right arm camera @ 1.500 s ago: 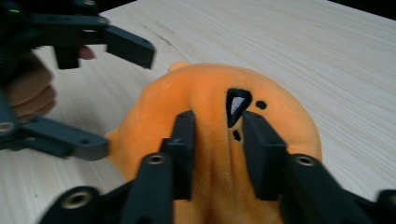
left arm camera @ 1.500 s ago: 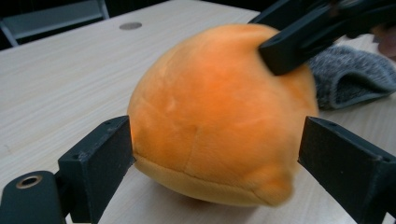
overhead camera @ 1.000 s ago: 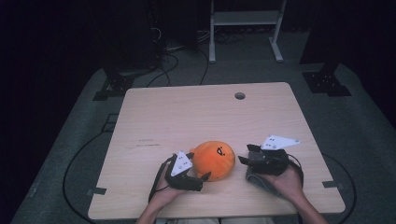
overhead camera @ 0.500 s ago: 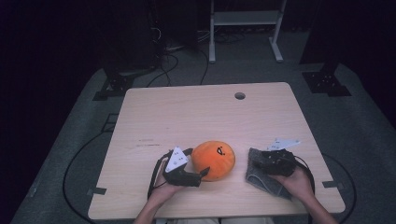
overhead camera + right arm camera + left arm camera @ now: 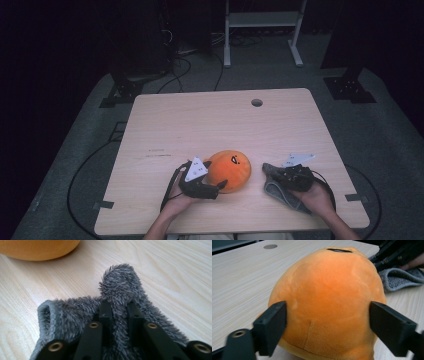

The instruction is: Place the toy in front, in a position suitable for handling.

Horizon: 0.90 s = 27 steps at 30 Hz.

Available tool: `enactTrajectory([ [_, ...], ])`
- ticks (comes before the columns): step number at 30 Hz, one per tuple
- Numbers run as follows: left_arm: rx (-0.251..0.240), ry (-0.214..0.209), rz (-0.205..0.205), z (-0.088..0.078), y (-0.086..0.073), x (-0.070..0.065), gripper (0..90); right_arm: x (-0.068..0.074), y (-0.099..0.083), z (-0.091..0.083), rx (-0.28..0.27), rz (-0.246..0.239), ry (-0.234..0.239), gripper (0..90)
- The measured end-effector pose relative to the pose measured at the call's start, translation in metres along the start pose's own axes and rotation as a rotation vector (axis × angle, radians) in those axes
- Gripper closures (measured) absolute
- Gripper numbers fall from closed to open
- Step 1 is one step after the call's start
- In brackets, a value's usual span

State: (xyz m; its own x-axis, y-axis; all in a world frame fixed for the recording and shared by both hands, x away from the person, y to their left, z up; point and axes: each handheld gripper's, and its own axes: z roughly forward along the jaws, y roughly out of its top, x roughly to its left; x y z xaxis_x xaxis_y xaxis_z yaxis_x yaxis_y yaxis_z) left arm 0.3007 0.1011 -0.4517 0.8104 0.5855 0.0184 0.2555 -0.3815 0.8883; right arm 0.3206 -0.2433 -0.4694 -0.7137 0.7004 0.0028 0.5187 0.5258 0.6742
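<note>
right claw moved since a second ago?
Yes. In the high view the right claw has dropped from above the grey cloth toward the table's near edge, and its jaws have just closed, pinching a fold of cloth.

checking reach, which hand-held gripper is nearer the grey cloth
Right. The right hand-held gripper pinches the grey cloth; the left hand-held gripper straddles the orange plush.

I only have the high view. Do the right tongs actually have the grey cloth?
Observer: Yes, the right tongs are shut on a raised fold of the grey cloth.
Operator: And the left tongs?
Observer: The left tongs have just been closing. The orange plush sits between the jaws, and no dent shows at the pads.
</note>
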Motion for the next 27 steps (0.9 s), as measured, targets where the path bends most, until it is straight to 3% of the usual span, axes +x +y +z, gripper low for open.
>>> enactTrajectory([
  [3, 0.010, -0.012, 0.017, 0.001, 0.000, 0.002, 22.1, -0.002, -0.001, -0.004, -0.010, 0.018, -0.005, 79.4],
  [6, 0.008, -0.028, 0.012, 0.003, 0.000, 0.004, 24.4, 0.001, 0.002, -0.018, -0.086, 0.022, 0.033, 79.3],
  [9, 0.003, -0.035, 0.013, 0.004, 0.000, 0.005, 25.3, 0.013, 0.011, -0.035, -0.203, -0.032, 0.089, 79.3],
  [11, -0.002, -0.046, 0.026, 0.005, 0.001, 0.005, 26.5, 0.028, 0.022, -0.043, -0.257, -0.096, 0.123, 79.2],
  [14, -0.002, -0.044, 0.013, 0.006, 0.001, 0.005, 26.9, 0.046, 0.038, -0.043, -0.297, -0.163, 0.167, 79.1],
  [18, 0.005, -0.036, 0.016, 0.006, 0.002, 0.002, 27.1, 0.065, 0.052, -0.025, -0.309, -0.215, 0.183, 78.8],
  [20, 0.016, -0.034, 0.009, 0.005, 0.001, 0.003, 27.4, 0.071, 0.054, -0.015, -0.304, -0.246, 0.145, 78.6],
  [21, 0.014, -0.035, 0.008, 0.005, 0.000, 0.003, 27.5, 0.071, 0.053, -0.012, -0.299, -0.250, 0.133, 78.8],
  [24, 0.009, -0.038, 0.006, 0.005, -0.001, 0.003, 27.9, 0.058, 0.045, -0.009, -0.278, -0.197, 0.141, 79.3],
  [27, 0.005, -0.048, -0.006, 0.003, -0.003, 0.004, 27.9, 0.047, 0.036, -0.013, -0.235, -0.175, 0.064, 79.4],
])
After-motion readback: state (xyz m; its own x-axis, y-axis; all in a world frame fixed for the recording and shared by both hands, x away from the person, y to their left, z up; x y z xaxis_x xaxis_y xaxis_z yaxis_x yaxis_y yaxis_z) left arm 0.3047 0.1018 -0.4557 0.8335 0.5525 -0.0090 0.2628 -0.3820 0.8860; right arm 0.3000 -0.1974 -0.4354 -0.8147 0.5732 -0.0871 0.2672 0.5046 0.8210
